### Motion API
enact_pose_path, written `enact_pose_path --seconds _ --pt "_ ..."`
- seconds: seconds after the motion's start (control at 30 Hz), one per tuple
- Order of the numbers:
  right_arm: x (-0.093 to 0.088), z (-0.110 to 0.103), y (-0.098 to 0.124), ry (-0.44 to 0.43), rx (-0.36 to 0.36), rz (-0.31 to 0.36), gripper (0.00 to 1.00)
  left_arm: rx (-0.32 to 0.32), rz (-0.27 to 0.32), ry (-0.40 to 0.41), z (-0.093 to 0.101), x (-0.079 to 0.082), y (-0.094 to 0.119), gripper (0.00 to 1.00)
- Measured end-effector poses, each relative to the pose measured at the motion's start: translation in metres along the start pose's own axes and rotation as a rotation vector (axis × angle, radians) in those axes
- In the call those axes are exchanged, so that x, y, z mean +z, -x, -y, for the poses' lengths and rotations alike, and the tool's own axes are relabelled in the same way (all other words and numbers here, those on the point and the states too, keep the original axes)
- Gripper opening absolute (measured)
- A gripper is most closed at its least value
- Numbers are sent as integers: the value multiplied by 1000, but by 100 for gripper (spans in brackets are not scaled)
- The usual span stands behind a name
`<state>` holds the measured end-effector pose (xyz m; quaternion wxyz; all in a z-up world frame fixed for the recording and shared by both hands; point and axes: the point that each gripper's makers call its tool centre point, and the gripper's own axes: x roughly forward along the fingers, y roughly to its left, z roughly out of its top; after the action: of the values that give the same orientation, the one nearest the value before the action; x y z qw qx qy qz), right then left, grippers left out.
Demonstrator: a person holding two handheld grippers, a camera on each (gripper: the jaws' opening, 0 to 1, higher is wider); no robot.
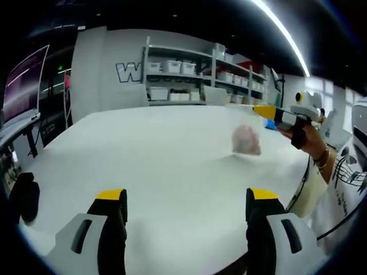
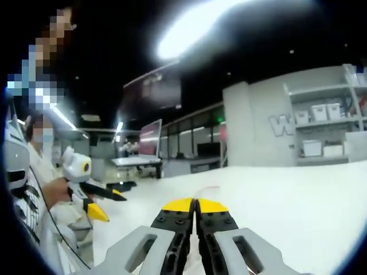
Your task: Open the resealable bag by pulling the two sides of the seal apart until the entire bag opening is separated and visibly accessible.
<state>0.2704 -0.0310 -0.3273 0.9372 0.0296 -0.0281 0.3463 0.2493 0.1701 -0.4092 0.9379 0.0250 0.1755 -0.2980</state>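
Note:
A clear resealable bag (image 1: 246,140) with something pink inside hangs just above the white table (image 1: 155,160), blurred. My right gripper (image 1: 259,109) comes in from the right, held by a hand, and is shut on the bag's top edge. In the right gripper view its yellow-tipped jaws (image 2: 195,204) are pressed together, with a faint strip of clear film (image 2: 206,189) just beyond them. My left gripper (image 1: 187,196) stands wide open low over the table's near side, well short of the bag and with nothing in it. It also appears as the open left gripper (image 2: 109,205) held by a person.
Shelves with white bins (image 1: 183,74) stand against the far wall. A large monitor (image 1: 23,86) is on the left. A black object (image 1: 23,197) lies at the table's left edge. A person in a striped shirt (image 1: 350,166) stands at the right.

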Motion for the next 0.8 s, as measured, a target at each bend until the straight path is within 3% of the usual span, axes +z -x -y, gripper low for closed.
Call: enact_pose_path --seconds 0.8 --pt "-18 -34 -3 44 111 -74 0 -45 34 -38 11 12 1 75"
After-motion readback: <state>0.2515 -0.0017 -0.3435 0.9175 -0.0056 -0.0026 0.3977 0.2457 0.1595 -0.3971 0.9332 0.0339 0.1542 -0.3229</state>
